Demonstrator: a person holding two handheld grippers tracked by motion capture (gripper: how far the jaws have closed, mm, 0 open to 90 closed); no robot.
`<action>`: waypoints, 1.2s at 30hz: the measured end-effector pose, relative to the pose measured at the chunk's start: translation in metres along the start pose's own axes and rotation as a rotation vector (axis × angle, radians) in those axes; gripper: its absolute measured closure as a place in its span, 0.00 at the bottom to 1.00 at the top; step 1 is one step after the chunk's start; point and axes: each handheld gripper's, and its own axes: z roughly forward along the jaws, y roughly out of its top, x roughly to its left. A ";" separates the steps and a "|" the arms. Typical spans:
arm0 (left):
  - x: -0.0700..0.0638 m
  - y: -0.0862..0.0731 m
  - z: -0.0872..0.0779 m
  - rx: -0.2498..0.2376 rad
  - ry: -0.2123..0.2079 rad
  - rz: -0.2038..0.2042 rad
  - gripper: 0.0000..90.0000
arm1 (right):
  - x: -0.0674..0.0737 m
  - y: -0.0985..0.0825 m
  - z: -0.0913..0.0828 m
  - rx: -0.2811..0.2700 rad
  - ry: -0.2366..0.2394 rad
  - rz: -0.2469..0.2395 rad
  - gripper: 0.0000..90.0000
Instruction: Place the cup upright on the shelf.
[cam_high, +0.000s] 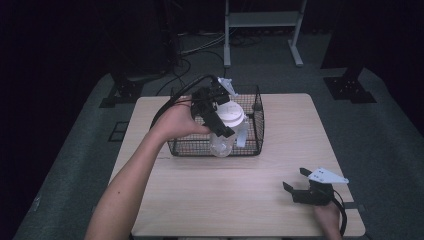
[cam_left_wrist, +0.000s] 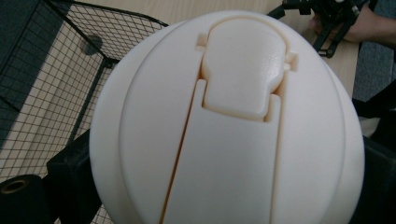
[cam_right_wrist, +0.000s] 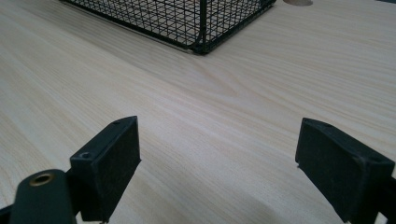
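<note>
- Left gripper (cam_high: 220, 120) jaws clamp the bottle (cam_high: 226, 131) just under its white lid (cam_left_wrist: 233, 126); right gripper (cam_high: 300, 182) jaws stand wide, holding nothing, resting near right on the table (cam_high: 210, 195).
- Bottle hangs at the near wall of the wire basket (cam_high: 250, 147), long axis roughly upright, slightly tilted.
- Left hand does the work; right is well apart.
- Wooden tabletop bare near the basket; dark room, grey floor.

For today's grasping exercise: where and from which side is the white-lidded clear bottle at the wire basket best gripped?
Probably at the lid, from above, one jaw on each side: it is round and wide, and the left gripper holds the bottle so at the basket.
</note>
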 end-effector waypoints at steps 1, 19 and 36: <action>0.003 0.002 -0.001 -0.001 -0.002 -0.002 0.06 | 0.000 0.000 0.000 0.000 0.000 0.000 0.14; 0.046 0.015 0.000 -0.018 0.032 -0.095 0.06 | 0.000 0.000 -0.001 -0.008 0.002 0.011 0.14; 0.087 0.011 0.021 -0.021 0.040 -0.230 0.06 | -0.001 0.001 0.000 -0.001 0.010 0.006 0.14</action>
